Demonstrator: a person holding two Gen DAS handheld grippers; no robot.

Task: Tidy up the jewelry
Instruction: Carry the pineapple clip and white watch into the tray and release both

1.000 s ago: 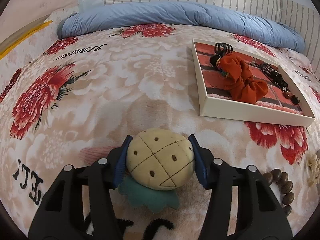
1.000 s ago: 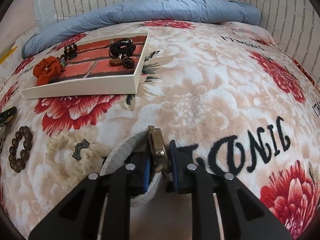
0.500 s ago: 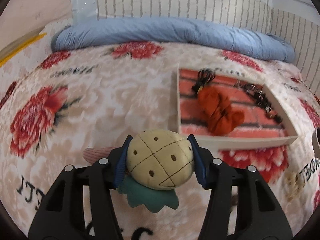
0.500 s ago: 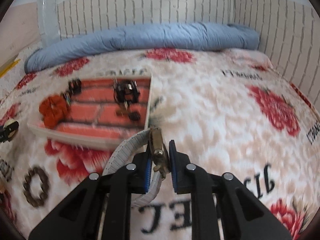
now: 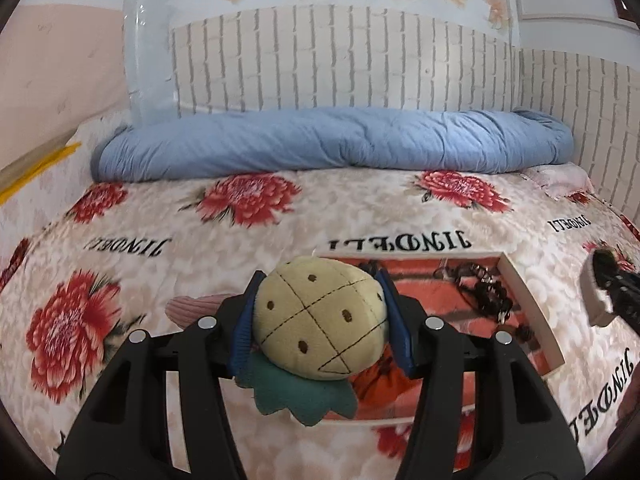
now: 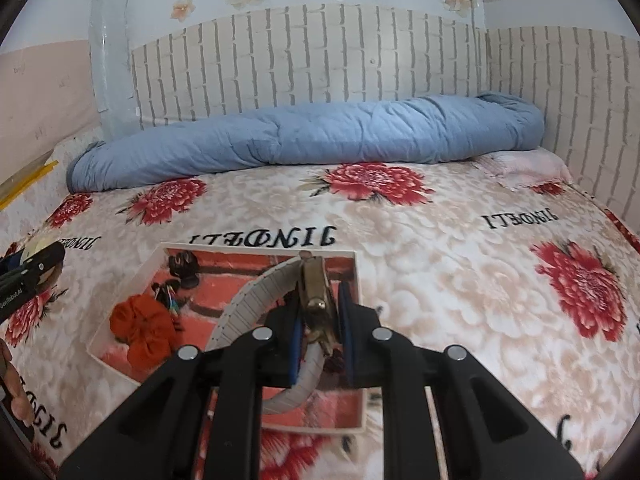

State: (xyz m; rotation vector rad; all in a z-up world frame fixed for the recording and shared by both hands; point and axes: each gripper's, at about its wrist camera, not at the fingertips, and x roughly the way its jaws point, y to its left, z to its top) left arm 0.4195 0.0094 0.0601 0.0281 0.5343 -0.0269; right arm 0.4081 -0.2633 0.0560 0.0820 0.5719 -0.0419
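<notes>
Jewelry: we've got a plush pineapple (image 5: 320,322), soft and round with stitched lines, squeezed in our left gripper (image 5: 320,320) above the tray (image 5: 532,316).
Bracelet (image 6: 256,300): pale ribbed band with a brass clasp, pinched in our right gripper (image 6: 319,332) over the tray too.
Tray: shallow white box, brick-print floor.
Scrunchie (image 6: 142,330): crinkly orange fabric, lying inside.
Blanket (image 6: 440,264): fuzzy, floral.

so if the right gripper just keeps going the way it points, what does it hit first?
Probably the tray: the right gripper, shut on the white bracelet, aims down at its red brick-print floor near the right wall. Depth is unclear, so it may land just past the far rim.
</notes>
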